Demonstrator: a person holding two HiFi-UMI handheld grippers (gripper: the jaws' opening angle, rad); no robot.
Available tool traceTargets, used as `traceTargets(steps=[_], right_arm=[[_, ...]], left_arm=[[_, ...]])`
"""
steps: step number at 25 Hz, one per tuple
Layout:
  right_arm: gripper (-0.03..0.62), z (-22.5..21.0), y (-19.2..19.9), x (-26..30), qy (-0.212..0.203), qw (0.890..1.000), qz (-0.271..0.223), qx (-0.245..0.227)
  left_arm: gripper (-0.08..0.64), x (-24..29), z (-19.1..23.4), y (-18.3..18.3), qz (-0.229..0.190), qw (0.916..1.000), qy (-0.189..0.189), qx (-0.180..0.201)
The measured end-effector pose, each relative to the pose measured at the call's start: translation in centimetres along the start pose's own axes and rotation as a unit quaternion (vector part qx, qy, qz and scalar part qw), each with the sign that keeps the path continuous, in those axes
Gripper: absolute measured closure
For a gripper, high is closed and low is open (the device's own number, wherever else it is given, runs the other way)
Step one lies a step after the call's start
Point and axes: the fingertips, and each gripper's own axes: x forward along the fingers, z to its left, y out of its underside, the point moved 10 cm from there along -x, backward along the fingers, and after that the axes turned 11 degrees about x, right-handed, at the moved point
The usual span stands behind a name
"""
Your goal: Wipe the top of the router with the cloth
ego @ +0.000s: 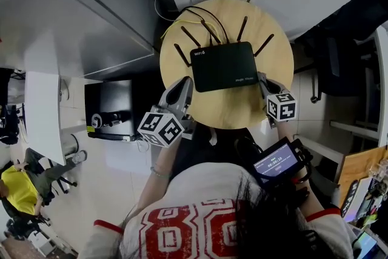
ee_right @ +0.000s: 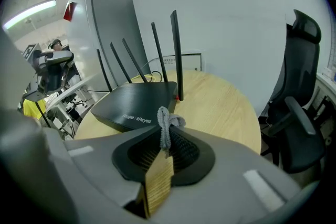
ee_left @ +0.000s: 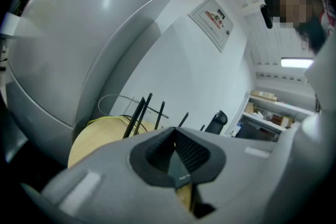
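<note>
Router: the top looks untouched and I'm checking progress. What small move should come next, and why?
Probably lift the right hand-held gripper slightly and carry it inward over the router. Its jaws pinch the grey cloth, but it sits beside the router's right edge over the table, so the cloth isn't on the top yet.

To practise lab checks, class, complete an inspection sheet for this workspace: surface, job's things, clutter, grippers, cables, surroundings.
Surface: round light wooden table.
Job's things: flat black router with upright antennas, mid-table; small grey cloth, pinched in right gripper.
Clutter: nothing seen.
Grippers: left gripper, jaws together at router's front-left corner, grip unclear; right gripper shut on cloth by front-right corner.
Cables: thin yellow, black and white cables behind router.
Surroundings: black office chair; seated person in yellow top; white wall.
</note>
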Motion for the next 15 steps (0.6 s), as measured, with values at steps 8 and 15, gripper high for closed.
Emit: traceTargets(steps=[8, 15], right_arm=[[0.55, 1.7, 3.7, -1.9, 0.013, 0.999, 0.001, 0.03], [0.549, 1.1, 3.4, -2.6, 0.061, 0.996, -0.018, 0.058]], left_arm=[[0.558, -1.2, 0.1, 0.1, 0.005, 0.9999, 0.016, 0.004], [0.558, -2.8, 0.7, 0.1, 0.004, 0.9999, 0.012, 0.003]])
